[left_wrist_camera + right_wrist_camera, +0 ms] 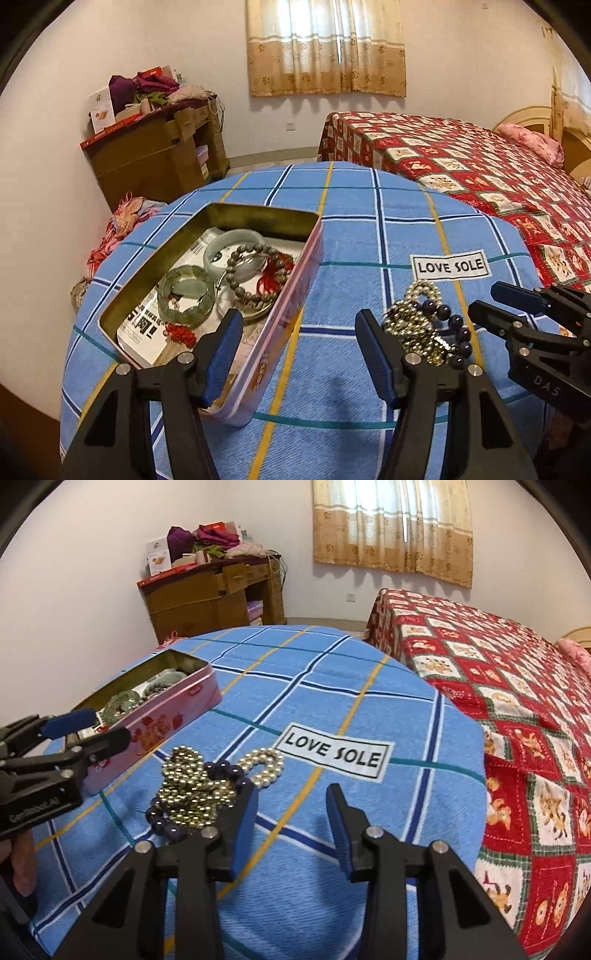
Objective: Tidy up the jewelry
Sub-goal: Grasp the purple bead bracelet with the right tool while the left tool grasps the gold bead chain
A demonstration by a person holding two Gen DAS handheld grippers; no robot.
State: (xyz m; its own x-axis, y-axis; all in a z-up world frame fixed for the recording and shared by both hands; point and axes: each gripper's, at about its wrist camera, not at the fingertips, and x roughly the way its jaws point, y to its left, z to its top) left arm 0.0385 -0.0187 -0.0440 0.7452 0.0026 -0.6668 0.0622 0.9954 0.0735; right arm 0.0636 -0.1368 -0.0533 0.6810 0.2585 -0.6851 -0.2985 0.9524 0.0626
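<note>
— Three strands lie knotted together on the blue checked cloth (pixel 369 686): a gold bead chain (pixel 192 790), a pearl bracelet (pixel 264 766) and a string of dark purple beads (pixel 162 821). That heap is what is left for me to put away.

— And the rest?

— Already in the pink tin (pixel 291 306), well to the left of the heap: two jade bangles (pixel 186 295), a grey bead bracelet (pixel 255 277) and something with red tassels.

— What are your grippers doing?

— My left gripper (pixel 299 350) stands wide open with nothing in it; one finger hangs over the tin's near corner, the other just beside the heap. My right gripper (pixel 291 823) is partly open and empty too. Its left finger (pixel 245 830) is at the near edge of the beads, whether touching I cannot tell, and the gap between the fingers sits over bare cloth.

— So what might go wrong?

— I reckon the tangle is the trouble. If I pinch one strand, the other two may ride up with it, then drop off halfway to the tin. The round beads could also squirt out from the pads.

— Anything else?

— My left finger is close to the tin's wall; a careless swing could shove or tip it. And both grippers are converging on the same small heap, so they could knock each other.
</note>
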